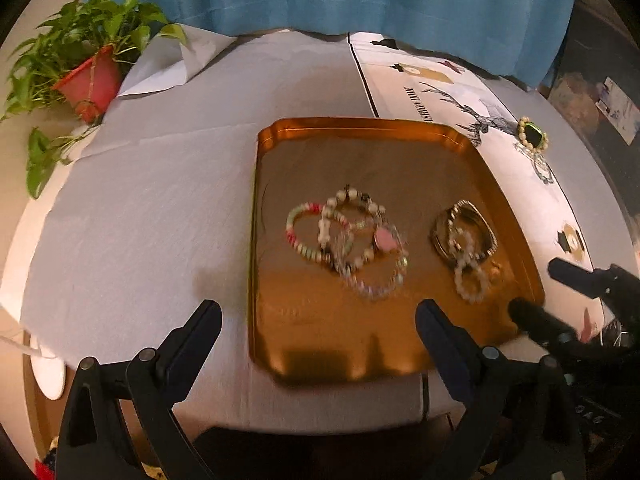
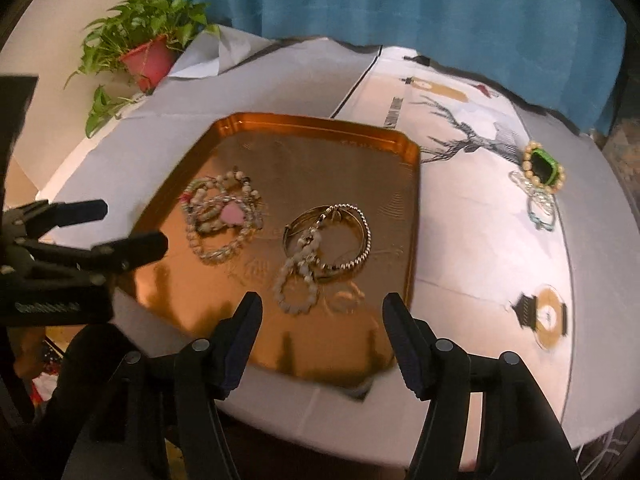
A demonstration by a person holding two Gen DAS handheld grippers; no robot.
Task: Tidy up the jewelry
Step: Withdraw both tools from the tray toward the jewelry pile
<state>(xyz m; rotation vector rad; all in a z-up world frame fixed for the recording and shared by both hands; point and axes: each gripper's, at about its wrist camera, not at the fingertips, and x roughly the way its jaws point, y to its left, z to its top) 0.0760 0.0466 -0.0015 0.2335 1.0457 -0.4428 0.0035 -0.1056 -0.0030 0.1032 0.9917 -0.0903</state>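
Observation:
A gold tray [image 1: 360, 128] [image 2: 320, 122] lies on the cloth-covered table. On it a tangle of bead bracelets [image 1: 340, 248] [image 2: 218, 220] with a pink heart charm [image 2: 234, 213] lies beside gold bangles [image 1: 486, 236] [image 2: 360, 258] that overlap a white bead bracelet [image 2: 285, 270]. My left gripper [image 1: 318, 312] [image 2: 132, 226] hovers open over the tray's near left part, with nothing held. Over the near right part, short of the bangles, my right gripper [image 2: 323, 302] [image 1: 540, 288] is open and holds nothing. A green-cased piece ringed by pearls [image 1: 532, 136] [image 2: 544, 168] lies off the tray at the right.
A potted plant [image 1: 88, 76] [image 2: 148, 56] stands at the far left corner. A printed runner with a deer [image 2: 472, 140] crosses the table to the right of the tray. A clear chain bracelet [image 2: 540, 204] lies by the pearls. A blue curtain [image 2: 400, 0] hangs behind.

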